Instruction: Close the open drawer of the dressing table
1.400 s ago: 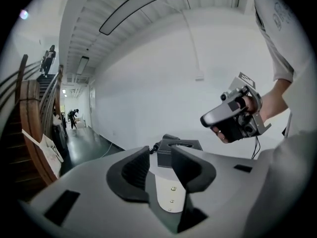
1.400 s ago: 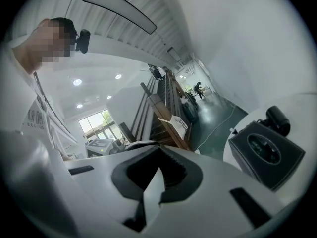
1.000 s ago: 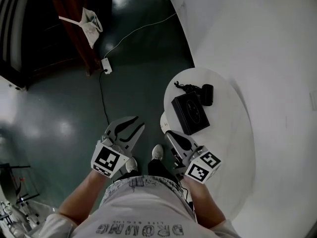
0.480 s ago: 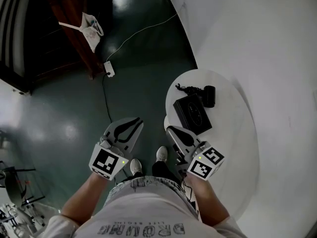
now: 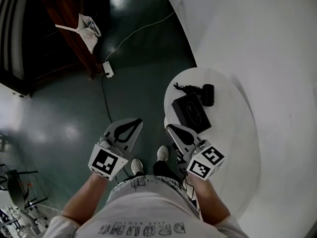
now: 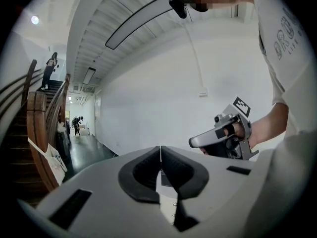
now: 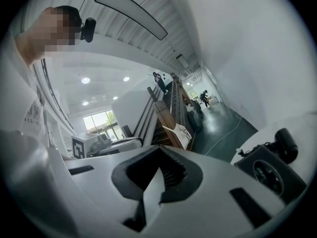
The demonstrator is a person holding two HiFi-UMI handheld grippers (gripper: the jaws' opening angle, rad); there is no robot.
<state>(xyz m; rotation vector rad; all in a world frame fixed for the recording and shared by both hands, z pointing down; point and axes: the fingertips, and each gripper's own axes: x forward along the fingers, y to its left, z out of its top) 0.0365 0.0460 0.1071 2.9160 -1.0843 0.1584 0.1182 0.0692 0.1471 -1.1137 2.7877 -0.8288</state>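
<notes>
No dressing table or open drawer shows in any view. I stand on a dark floor and hold both grippers out in front of my waist, roughly level. My left gripper [image 5: 139, 120] [image 6: 160, 147] has just been closing; its tips now meet, with nothing between them. A little to its right, my right gripper [image 5: 168, 127] [image 7: 159, 147] is shut and empty too, at the near edge of a round white table [image 5: 237, 148]. The right gripper [image 6: 194, 142] also shows in the left gripper view, held in a hand.
On the white table lie a black box [image 5: 191, 113] [image 7: 270, 172], a small black pouch [image 5: 207, 94] and a short cable [image 5: 181, 87]. A white power strip [image 5: 107, 69] and its cord lie on the floor. A white bag [image 5: 88, 26] hangs on a wooden stair post. A white wall curves along the right.
The left gripper's jaws went from wide open to shut, with nothing caught between them. Both grippers kept roughly their places; the right one stayed shut.
</notes>
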